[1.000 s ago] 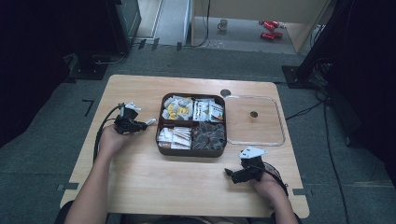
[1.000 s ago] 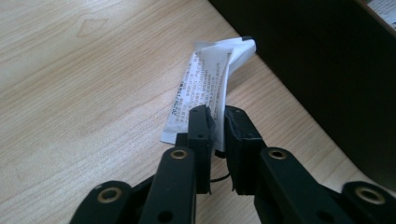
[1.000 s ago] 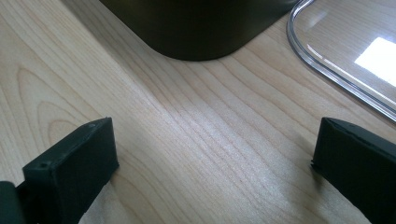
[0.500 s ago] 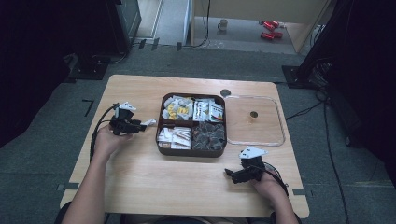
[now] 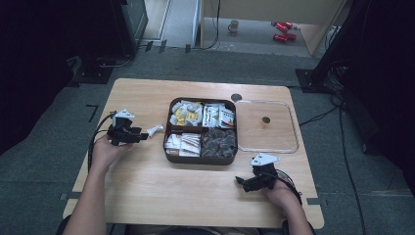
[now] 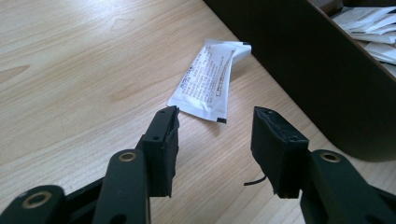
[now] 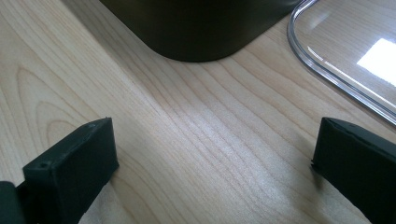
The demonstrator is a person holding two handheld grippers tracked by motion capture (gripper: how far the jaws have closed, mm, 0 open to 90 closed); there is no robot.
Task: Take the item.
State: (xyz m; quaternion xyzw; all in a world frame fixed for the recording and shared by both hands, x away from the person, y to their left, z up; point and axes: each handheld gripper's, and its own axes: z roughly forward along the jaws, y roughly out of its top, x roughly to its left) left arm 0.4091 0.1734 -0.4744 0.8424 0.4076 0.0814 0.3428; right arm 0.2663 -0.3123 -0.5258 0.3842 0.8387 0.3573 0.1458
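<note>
The white sachet (image 5: 154,130) lies flat on the wooden table (image 5: 147,186) in the high view, just beside the left wall of the dark four-compartment tray (image 5: 169,155) and outside it, with our left gripper (image 5: 143,136) pointed at it from close by. The tray's compartments already hold sorted packets, yellow and white ones at the back, white ones front left and dark ones front right, so we judge the sorting mostly done, with this one sachet left to pick up and drop in with its like. A clear lid (image 5: 292,147) lies on the table just right of the tray, and our right gripper (image 5: 240,181) rests near the front edge, well apart from the sachet. In the left gripper view we look along our own jaws, which stand spread with nothing between them; the sachet (image 6: 208,79) lies just ahead of the fingertips (image 6: 167,116), apart from them, its far end against the tray wall (image 6: 299,65). This view gives us the fine print on the sachet and the bare gap to it, which the high view is too small to show. In the right gripper view our jaws are wide apart and empty over bare wood, with the tray's rounded corner (image 7: 201,32) ahead and the rim of the clear lid (image 7: 327,74) at the right; the sachet lies outside this picture, and we learn from it that the right hand is idle.
</note>
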